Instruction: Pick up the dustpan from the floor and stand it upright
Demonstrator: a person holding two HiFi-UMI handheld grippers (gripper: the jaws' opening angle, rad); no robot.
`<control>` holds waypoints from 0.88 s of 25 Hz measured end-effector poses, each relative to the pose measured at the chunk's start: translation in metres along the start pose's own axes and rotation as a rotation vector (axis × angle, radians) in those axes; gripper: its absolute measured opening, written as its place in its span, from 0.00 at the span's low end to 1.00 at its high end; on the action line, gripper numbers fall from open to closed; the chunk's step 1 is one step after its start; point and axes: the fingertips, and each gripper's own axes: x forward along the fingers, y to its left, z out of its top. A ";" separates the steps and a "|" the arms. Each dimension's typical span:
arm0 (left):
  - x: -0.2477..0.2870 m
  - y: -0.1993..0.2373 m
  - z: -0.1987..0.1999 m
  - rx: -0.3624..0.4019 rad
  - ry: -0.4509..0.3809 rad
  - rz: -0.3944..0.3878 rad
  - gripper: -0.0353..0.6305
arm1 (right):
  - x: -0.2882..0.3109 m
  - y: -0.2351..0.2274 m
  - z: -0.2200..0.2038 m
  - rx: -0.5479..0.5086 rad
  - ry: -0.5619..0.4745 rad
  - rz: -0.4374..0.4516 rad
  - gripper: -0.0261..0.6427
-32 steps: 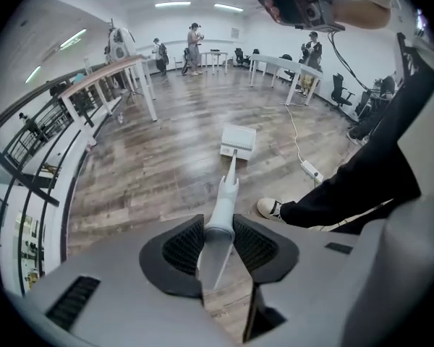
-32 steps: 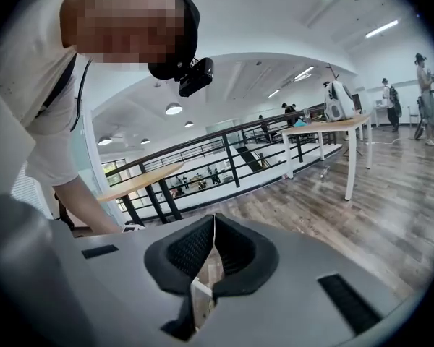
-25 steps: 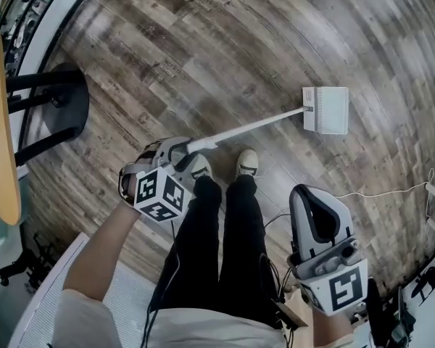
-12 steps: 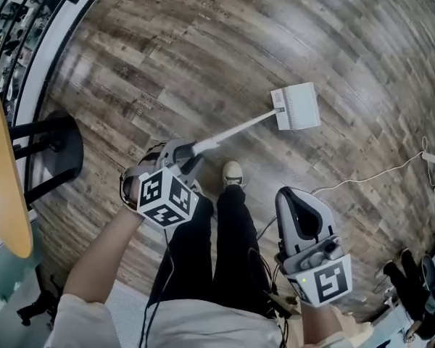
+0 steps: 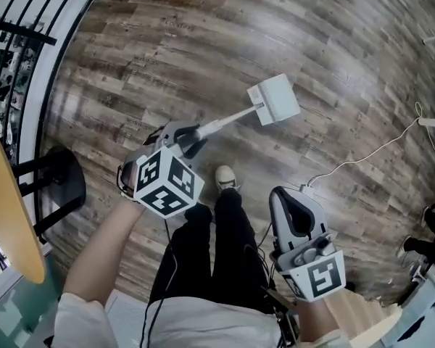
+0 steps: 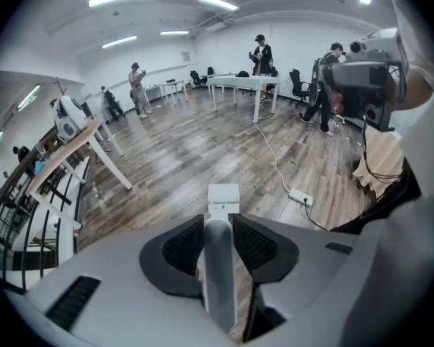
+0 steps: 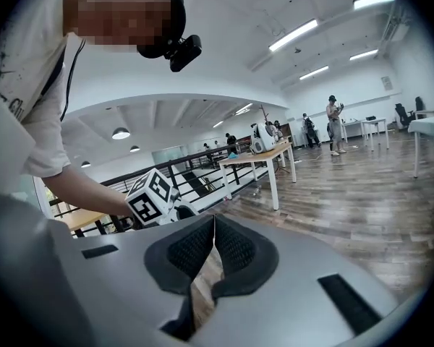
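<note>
Over the last second the dustpan [image 5: 274, 100] has swung nearer the person's feet and its handle looks shorter. It appears lifted off the floor [image 5: 167, 49]; standing it upright remains. The left gripper [image 5: 191, 138] clamps the handle end, pointing steeply down and forward. The right gripper [image 5: 288, 194] hangs beside the right leg, jaws together, empty.

One dustpan [image 5: 273, 100] shows at one o'clock in the head view. Two grippers: the left gripper [image 5: 191, 135] near centre, the right gripper [image 5: 288, 196] at five o'clock. Two marker cubes [image 5: 167, 182], one on each. One shoe [image 5: 225, 177], one white cable [image 5: 362, 154] at three o'clock, one stool [image 5: 61, 183] at nine o'clock.
</note>
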 end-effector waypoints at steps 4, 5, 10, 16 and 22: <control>0.006 -0.003 0.043 0.019 0.009 -0.028 0.27 | -0.024 -0.014 0.001 0.018 -0.021 -0.044 0.08; 0.008 -0.004 0.053 0.026 0.012 -0.032 0.27 | -0.029 -0.018 0.001 0.020 -0.025 -0.054 0.08; 0.018 -0.008 0.083 0.049 0.067 -0.047 0.27 | -0.042 -0.042 0.007 0.039 -0.030 -0.071 0.08; 0.022 -0.003 0.106 0.046 0.058 -0.081 0.27 | -0.038 -0.048 0.029 0.010 -0.058 -0.068 0.08; 0.044 0.003 0.178 0.073 -0.004 -0.114 0.27 | -0.048 -0.079 0.025 0.038 -0.050 -0.126 0.08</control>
